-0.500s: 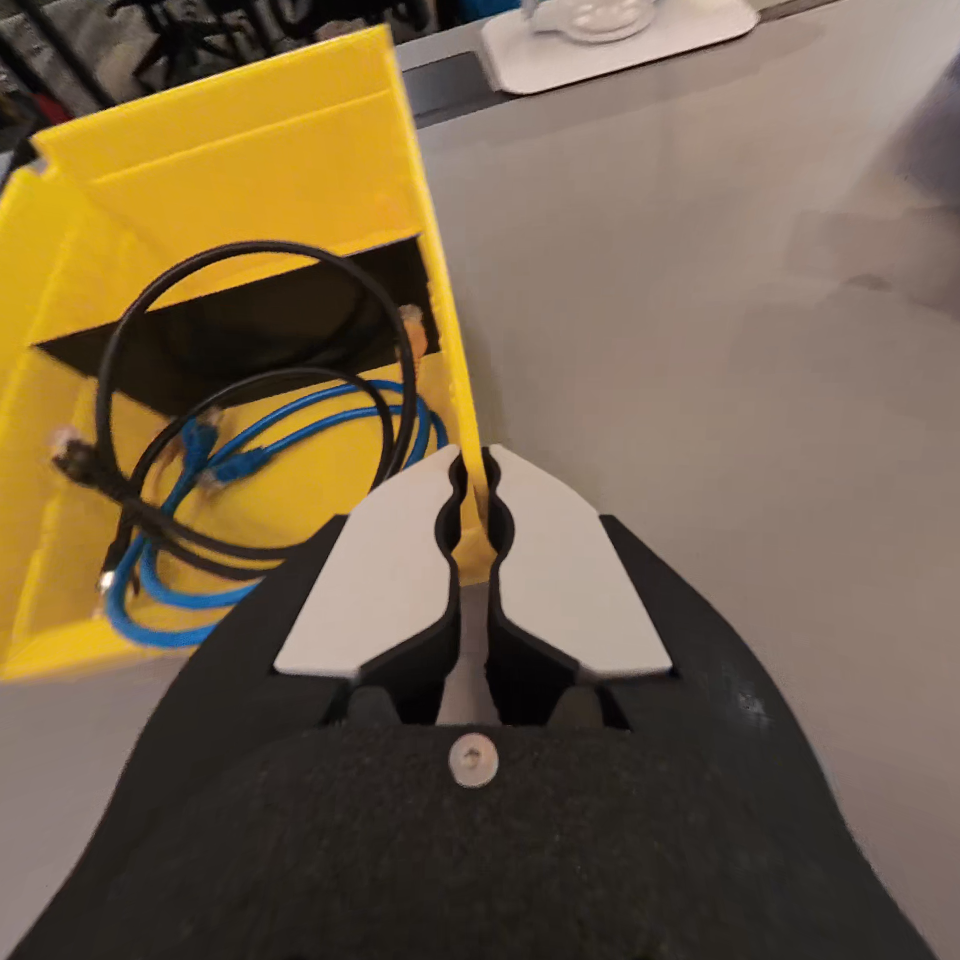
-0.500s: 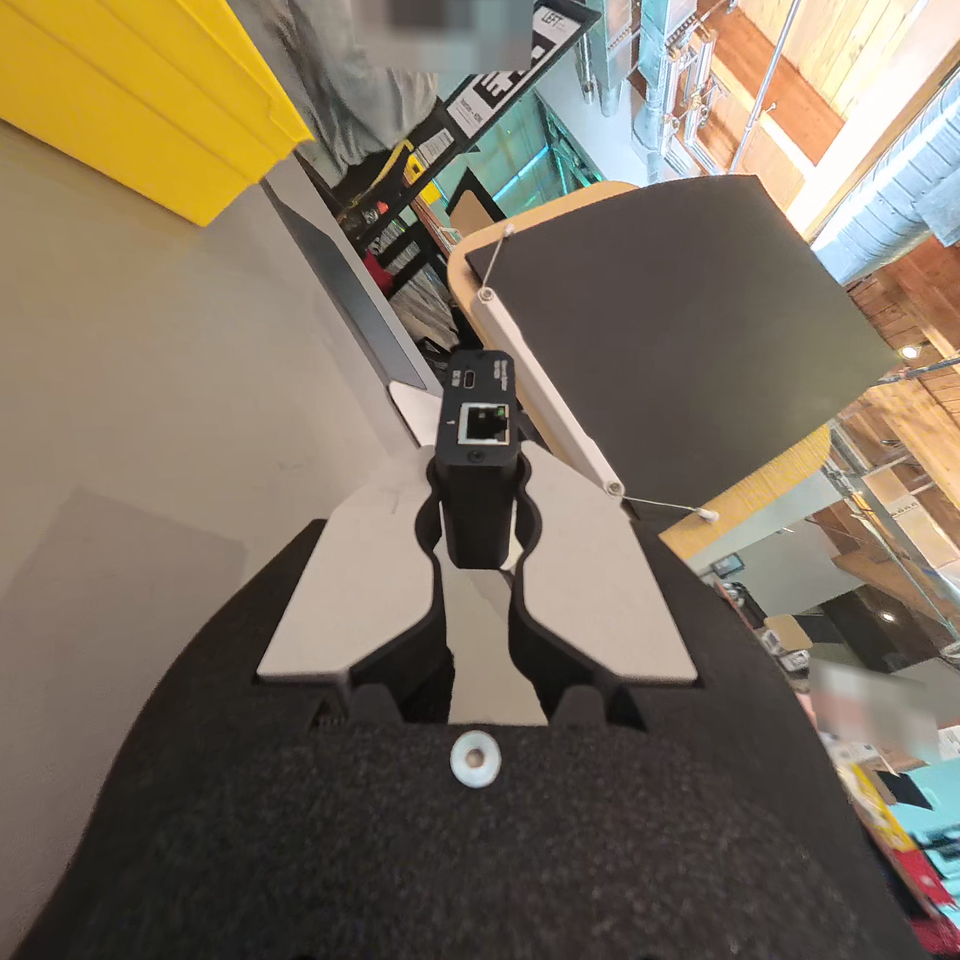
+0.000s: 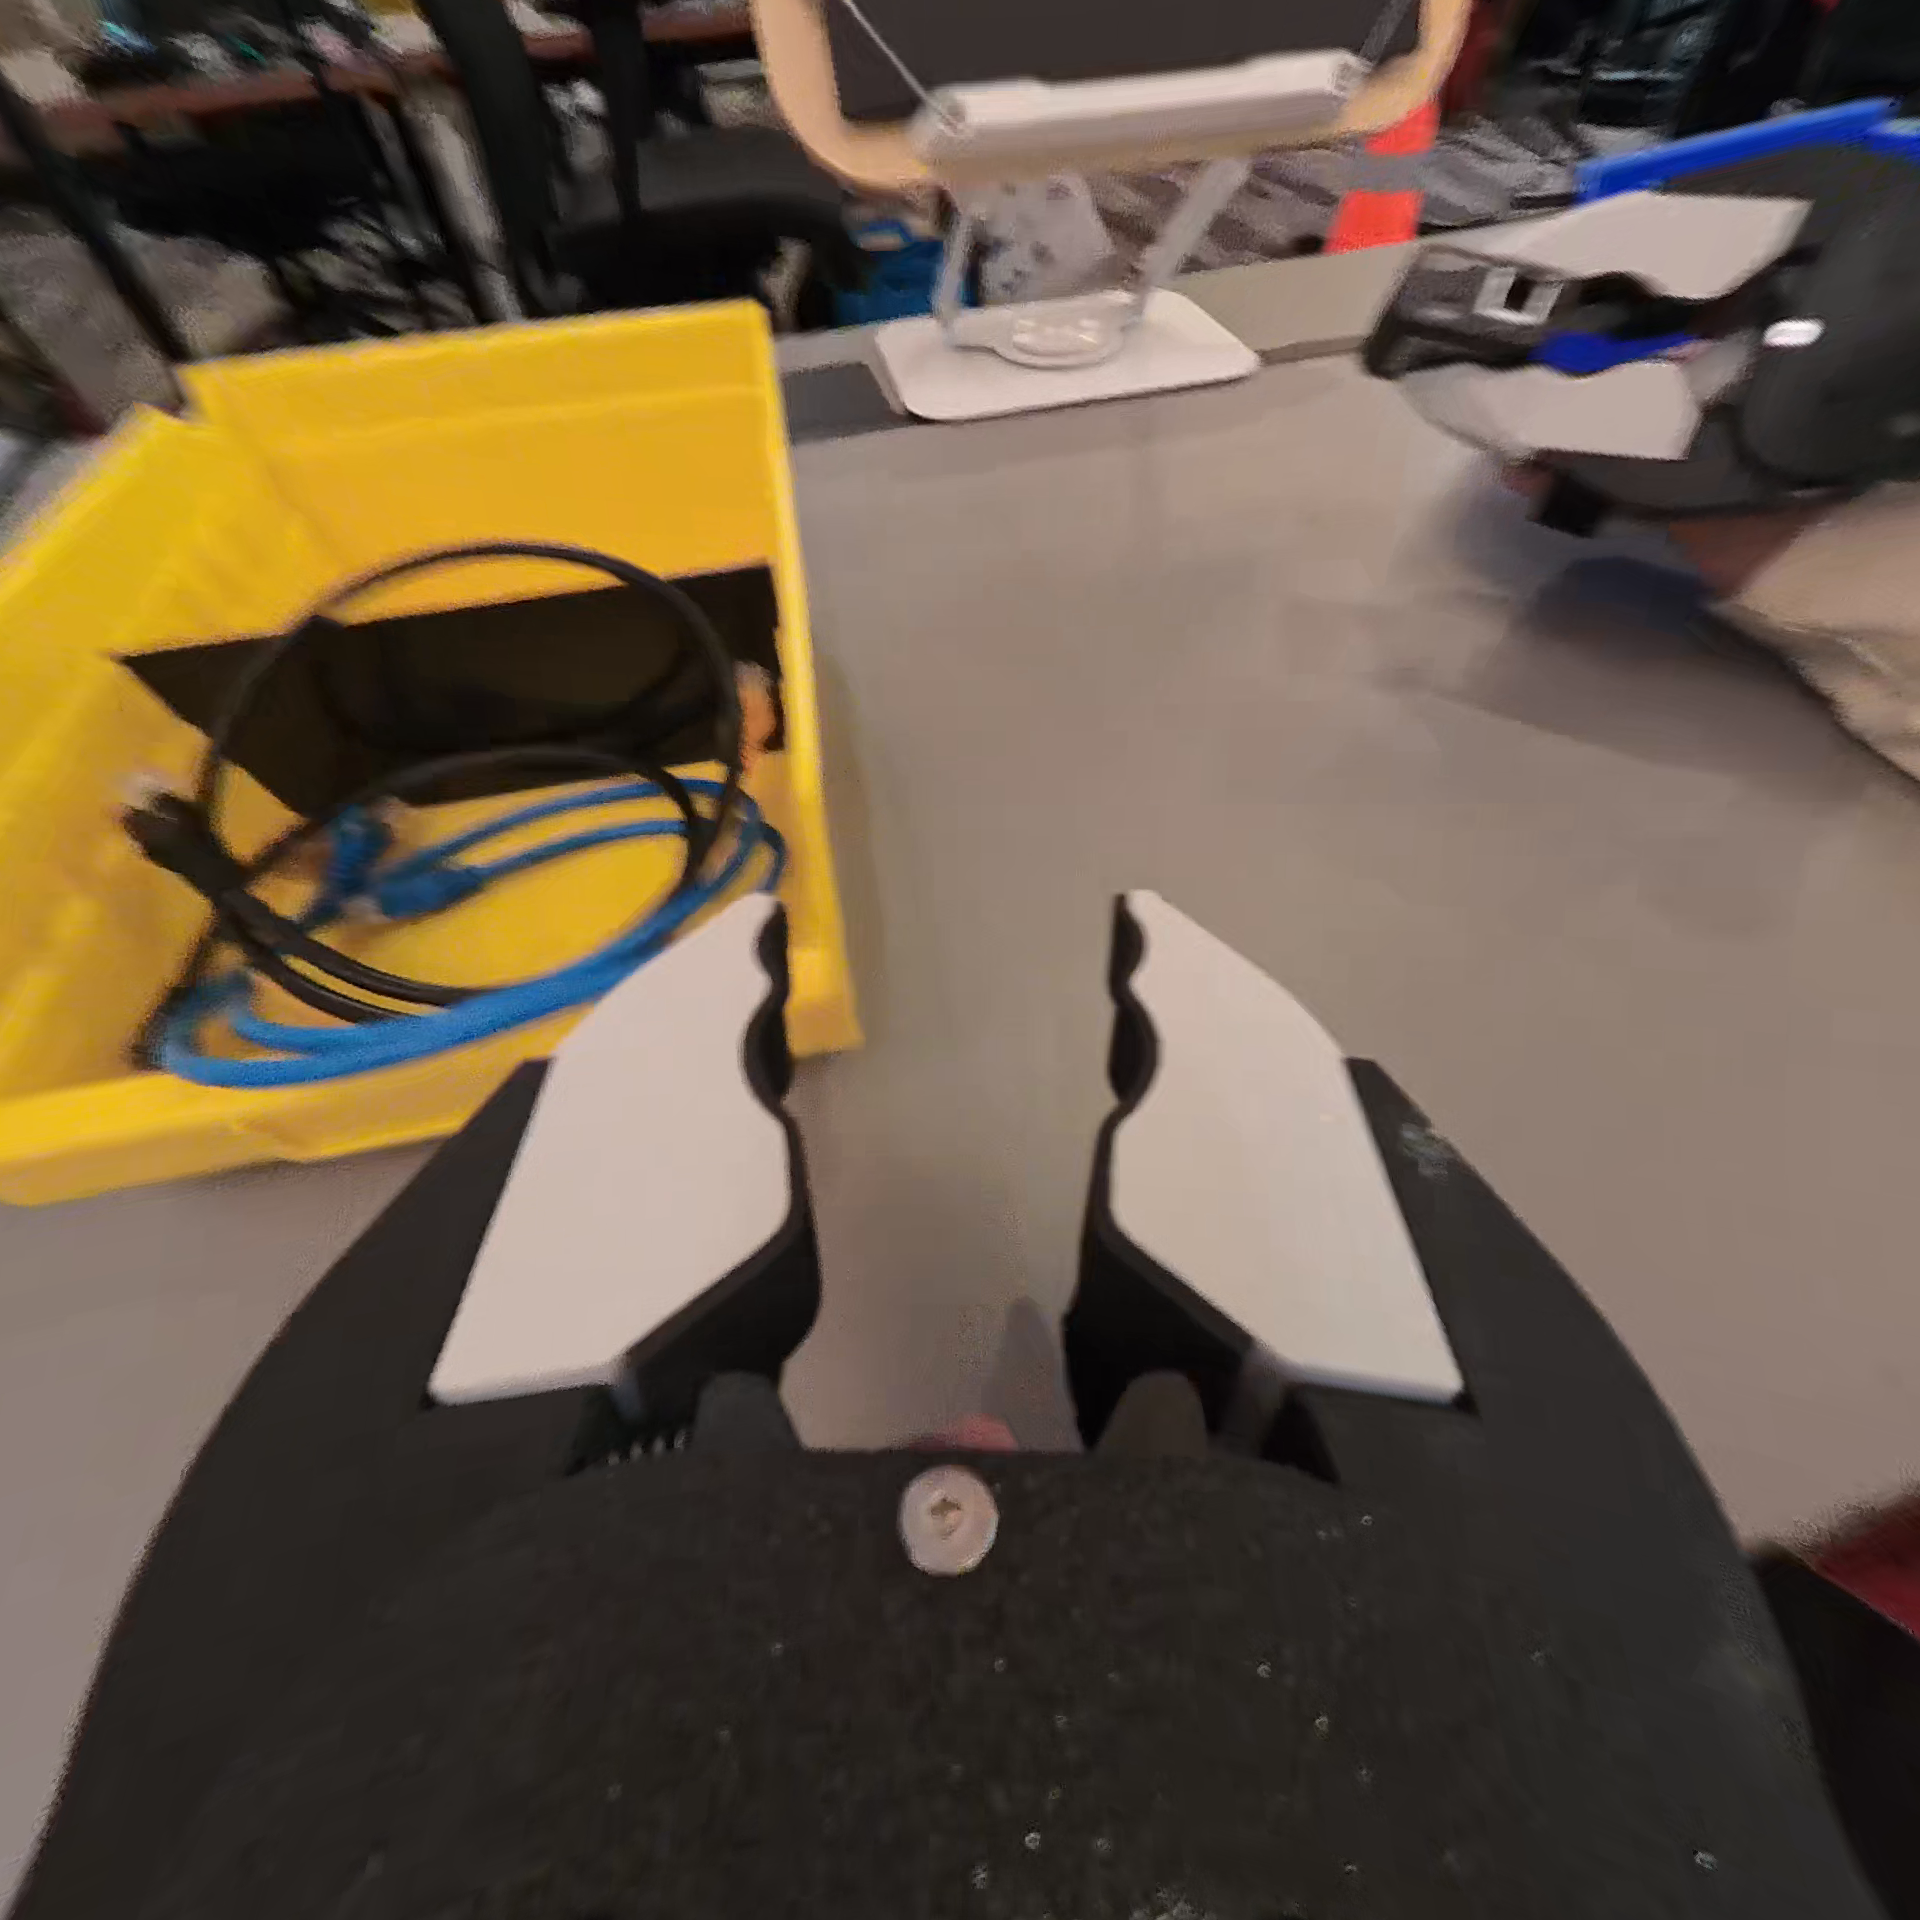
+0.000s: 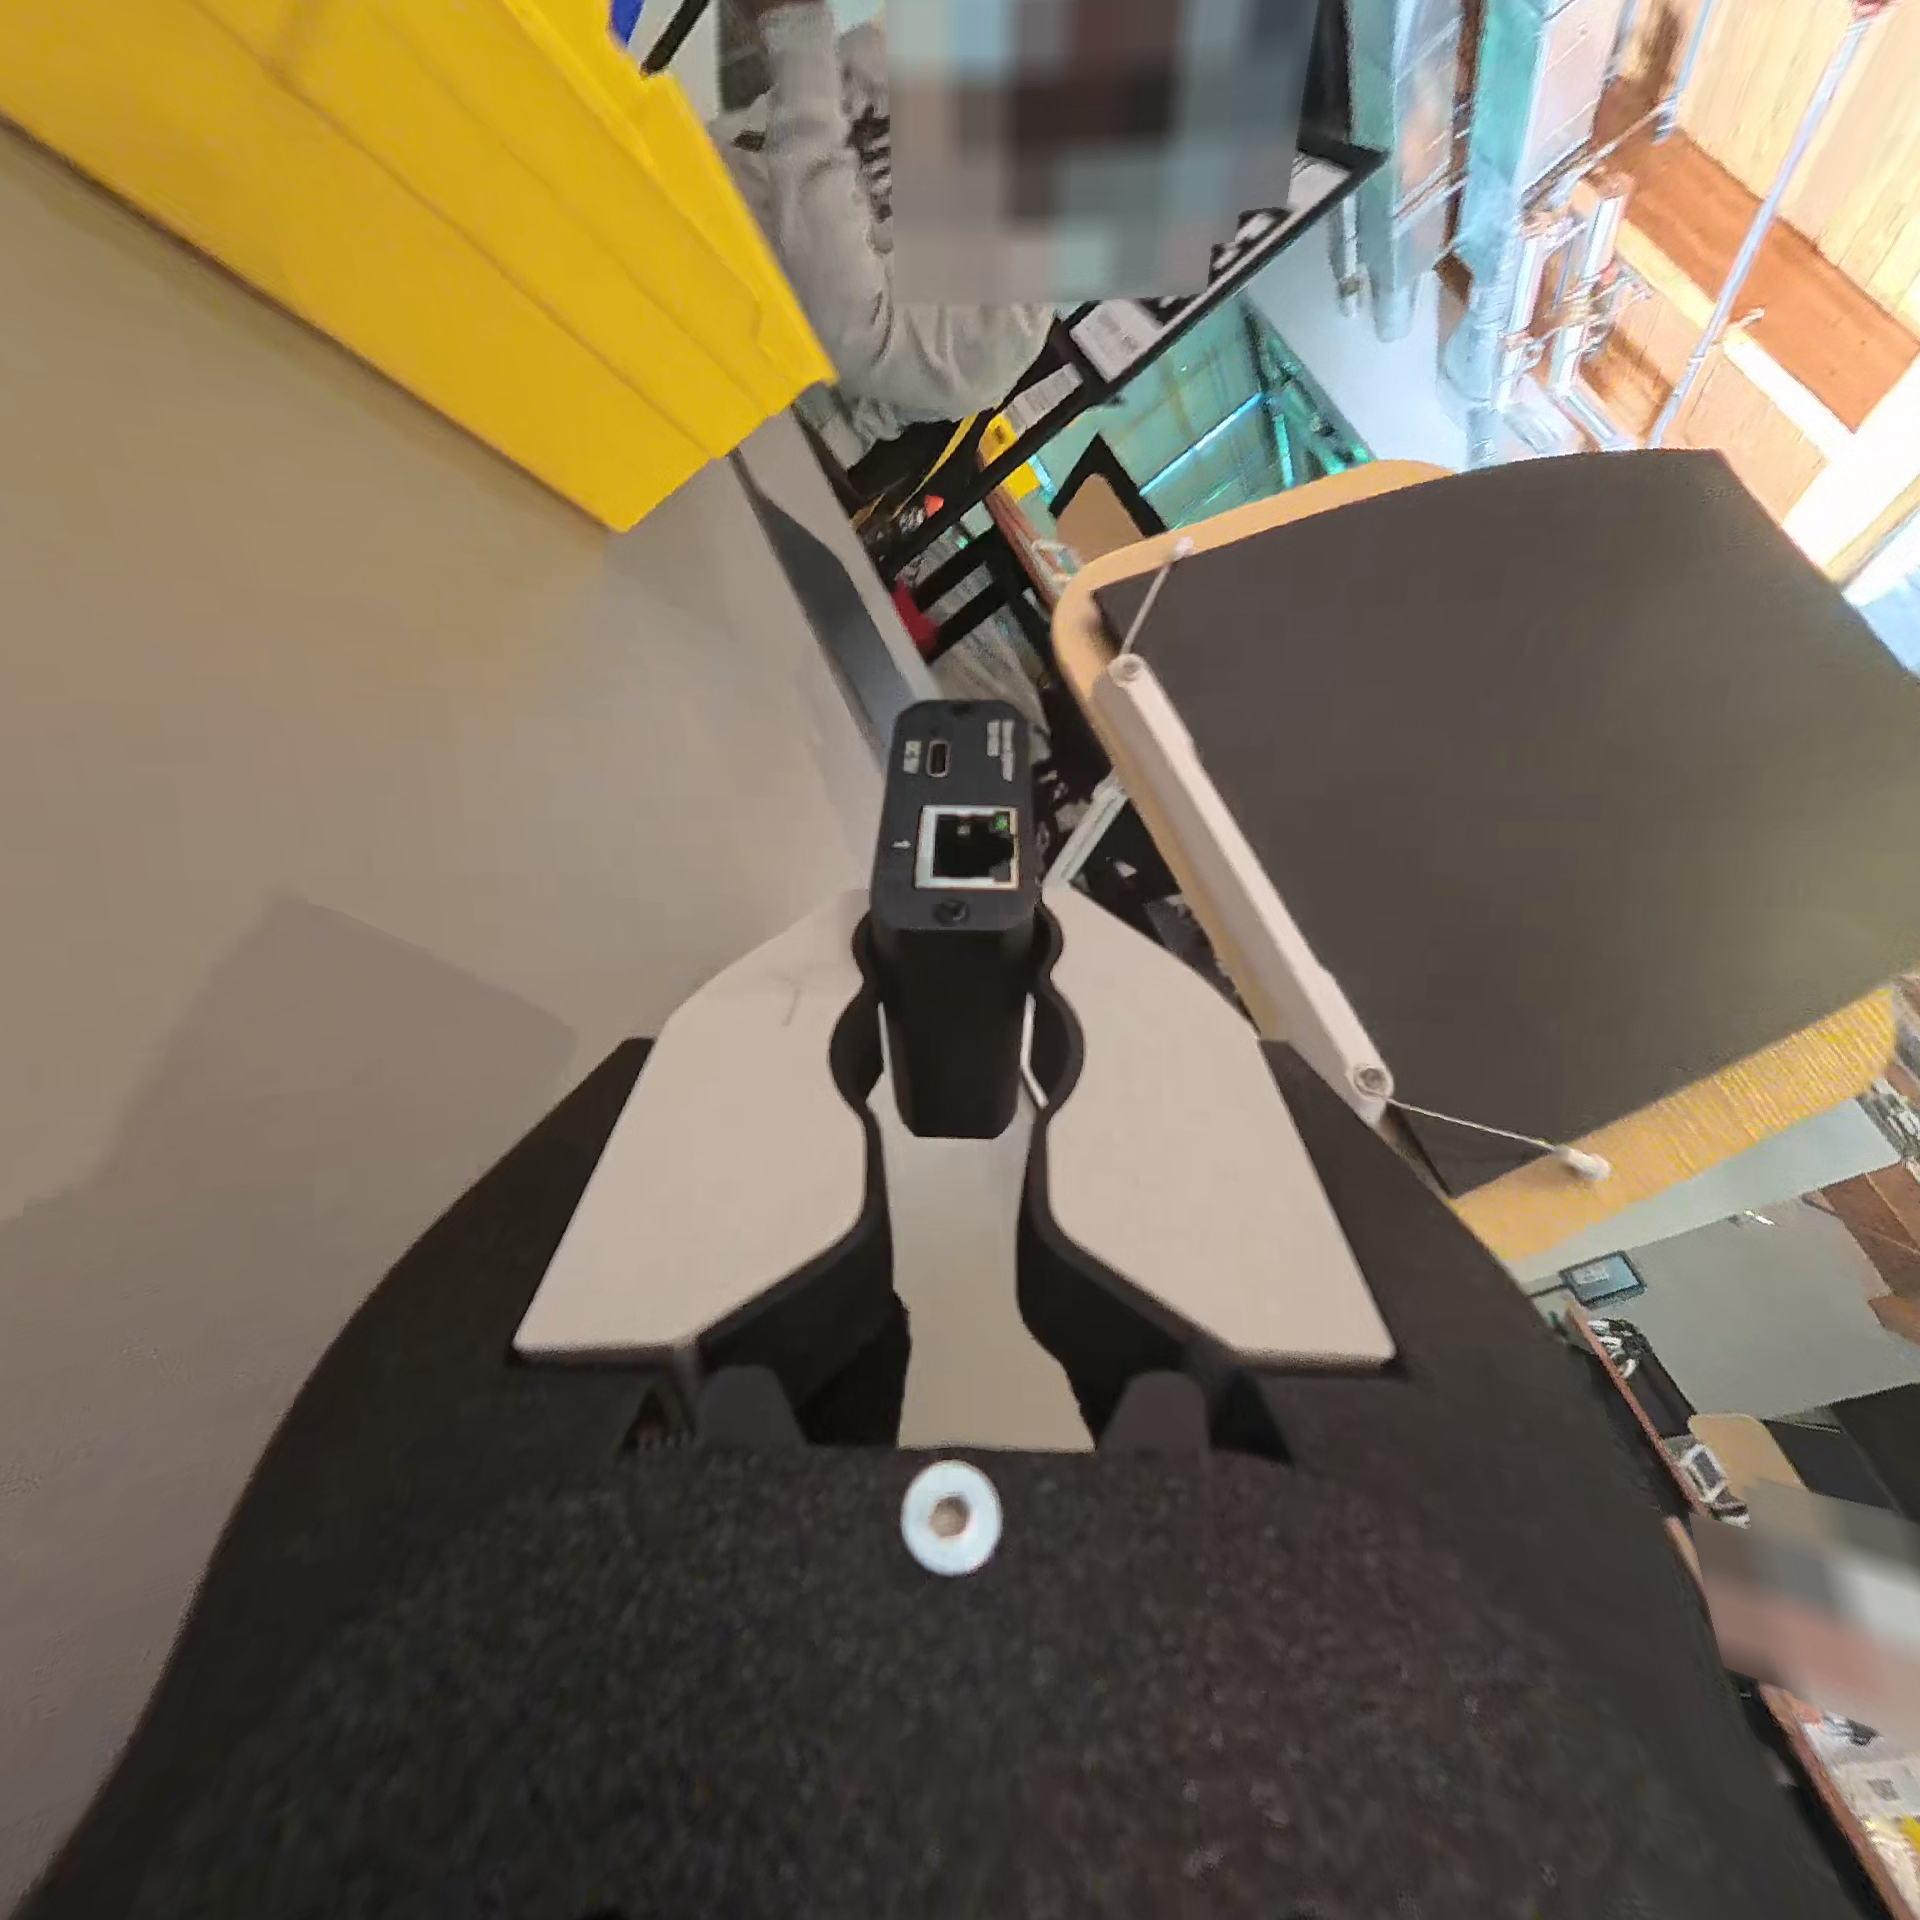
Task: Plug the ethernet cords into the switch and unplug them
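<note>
Right wrist view: right gripper [image 4: 956, 997] clamped on the switch [image 4: 951, 914], rigid little black box, port facing out, light and easy to steady. Left gripper [image 3: 945, 935] spread wide and empty beside the bin [image 3: 800, 644], with limp, tangled blue cords [image 3: 468, 1018] and black cords [image 3: 644, 582] coiled inside. Best taken by a stiff plug [image 3: 416, 888], not the floppy cord; latch tabs probably fragile.

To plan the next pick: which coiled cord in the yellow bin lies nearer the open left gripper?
The blue cord; the black cord loops farther back.
</note>
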